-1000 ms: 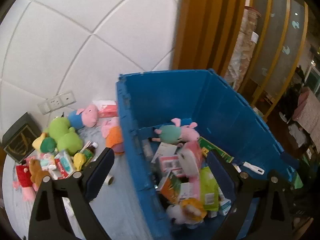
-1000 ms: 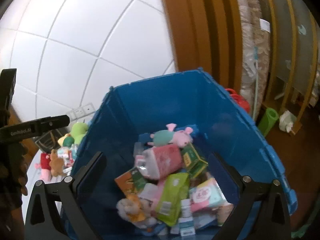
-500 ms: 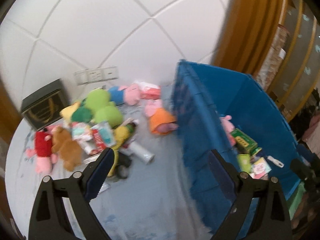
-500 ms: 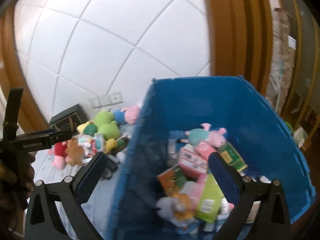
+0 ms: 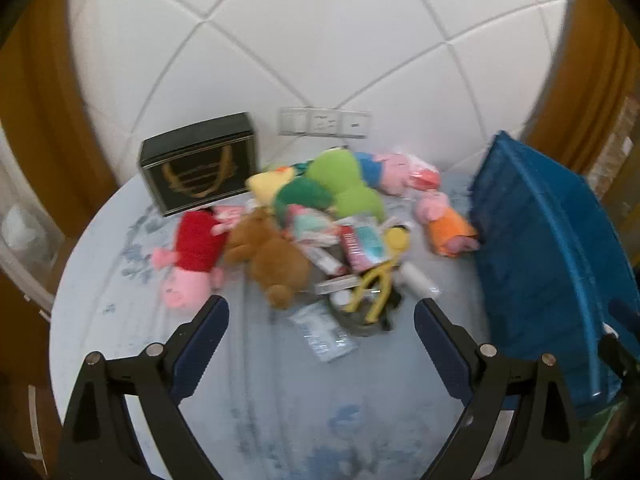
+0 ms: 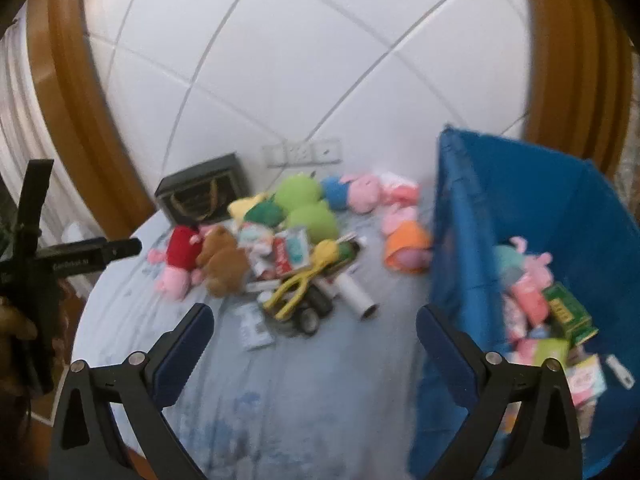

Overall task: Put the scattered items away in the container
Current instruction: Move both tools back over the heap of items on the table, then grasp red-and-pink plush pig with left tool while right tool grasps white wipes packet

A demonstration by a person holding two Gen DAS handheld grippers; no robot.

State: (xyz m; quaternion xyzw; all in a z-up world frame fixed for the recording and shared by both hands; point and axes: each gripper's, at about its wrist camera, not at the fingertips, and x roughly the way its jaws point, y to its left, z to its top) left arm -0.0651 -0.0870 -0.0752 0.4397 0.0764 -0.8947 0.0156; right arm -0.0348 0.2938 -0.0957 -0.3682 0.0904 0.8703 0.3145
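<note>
A heap of toys and packets lies on the pale blue table [image 5: 248, 400]: a brown plush bear [image 5: 272, 256], a red-and-pink plush pig [image 5: 192, 256], a green plush [image 5: 348, 184], an orange-dressed pig [image 5: 448, 224], a yellow slingshot-like toy [image 5: 372, 288] and a white roll [image 5: 416, 280]. The blue crate [image 5: 548, 260] stands at the right, several items inside it [image 6: 536, 300]. My left gripper [image 5: 320, 320] hangs open and empty in front of the heap. My right gripper [image 6: 312, 320] is open and empty too, between heap and crate.
A dark box with a gold emblem [image 5: 200, 168] stands against the white padded wall [image 5: 320, 40], beside wall sockets [image 5: 324, 122]. A flat clear packet [image 5: 324, 332] lies nearest the front. A hand with the left gripper's body [image 6: 36, 272] shows at the right view's left edge.
Both views have swung left from over the crate to the heap on the table. The crate slid to the right edge. Both grippers stayed open and empty.
</note>
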